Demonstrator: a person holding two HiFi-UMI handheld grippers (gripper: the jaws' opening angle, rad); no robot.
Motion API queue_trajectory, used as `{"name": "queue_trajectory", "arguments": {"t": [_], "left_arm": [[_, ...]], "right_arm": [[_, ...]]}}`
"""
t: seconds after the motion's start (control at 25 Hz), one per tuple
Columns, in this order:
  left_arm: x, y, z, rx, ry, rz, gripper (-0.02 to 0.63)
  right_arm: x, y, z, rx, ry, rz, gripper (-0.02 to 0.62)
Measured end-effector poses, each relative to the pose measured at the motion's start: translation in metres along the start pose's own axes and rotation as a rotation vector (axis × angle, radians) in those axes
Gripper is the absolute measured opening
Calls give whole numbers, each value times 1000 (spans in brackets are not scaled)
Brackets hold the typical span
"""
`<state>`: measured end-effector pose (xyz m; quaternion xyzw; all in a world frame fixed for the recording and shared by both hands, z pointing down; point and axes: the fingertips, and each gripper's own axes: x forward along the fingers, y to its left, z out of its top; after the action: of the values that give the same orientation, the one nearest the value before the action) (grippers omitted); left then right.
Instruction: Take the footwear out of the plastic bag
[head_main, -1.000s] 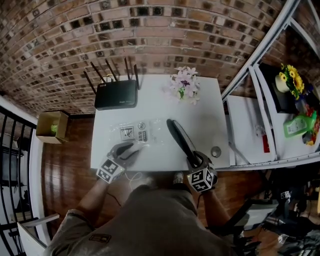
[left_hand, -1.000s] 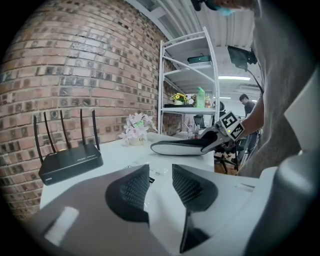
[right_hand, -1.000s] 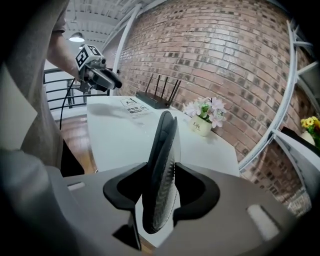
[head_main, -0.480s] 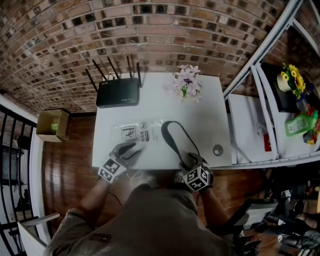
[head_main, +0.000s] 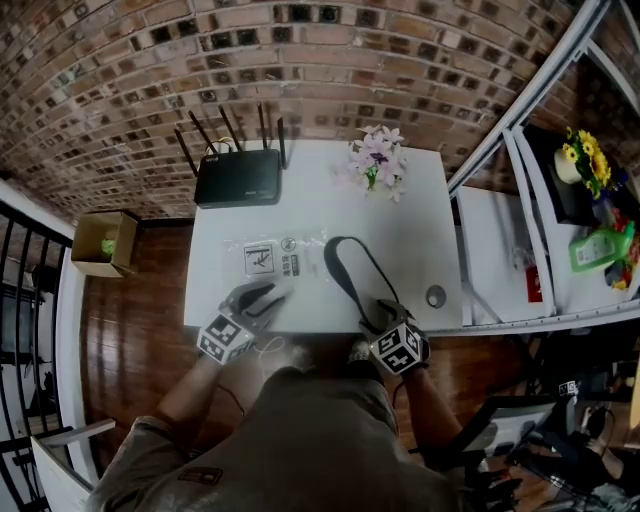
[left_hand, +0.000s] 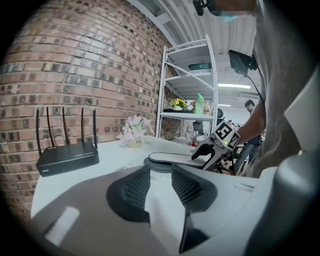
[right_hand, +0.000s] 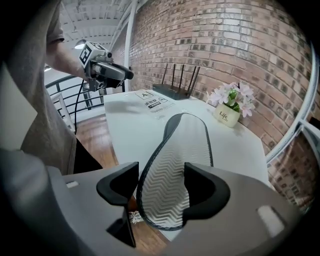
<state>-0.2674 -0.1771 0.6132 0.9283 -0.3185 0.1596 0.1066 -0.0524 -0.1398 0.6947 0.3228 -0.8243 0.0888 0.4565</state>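
Right gripper (right_hand: 160, 185) jaws just spread wide, releasing black flat slipper with grey zigzag sole (right_hand: 182, 145), tipped from edge to sole-up on white table (head_main: 420, 230) beside transparent plastic bag (head_main: 285, 262); extraction looks done.

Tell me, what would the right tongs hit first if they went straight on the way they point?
Most likely the slipper: its near end lies between the right tongs, whose jaws have just been opening and don't press it. The white table under it would come next.
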Motion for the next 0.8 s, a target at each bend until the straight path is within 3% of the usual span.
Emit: {"name": "queue_trajectory", "arguments": {"t": [0.28, 0.6, 0.8], "left_arm": [[-1, -18, 18, -138, -91, 39, 94], [1, -67, 37, -265, -197, 122, 14], [8, -122, 47, -274, -232, 139, 2]], "right_arm": [[-18, -10, 18, 41, -137, -5, 271], [-79, -22, 30, 145, -371, 6, 127], [-124, -24, 16, 208, -493, 33, 59]]}}
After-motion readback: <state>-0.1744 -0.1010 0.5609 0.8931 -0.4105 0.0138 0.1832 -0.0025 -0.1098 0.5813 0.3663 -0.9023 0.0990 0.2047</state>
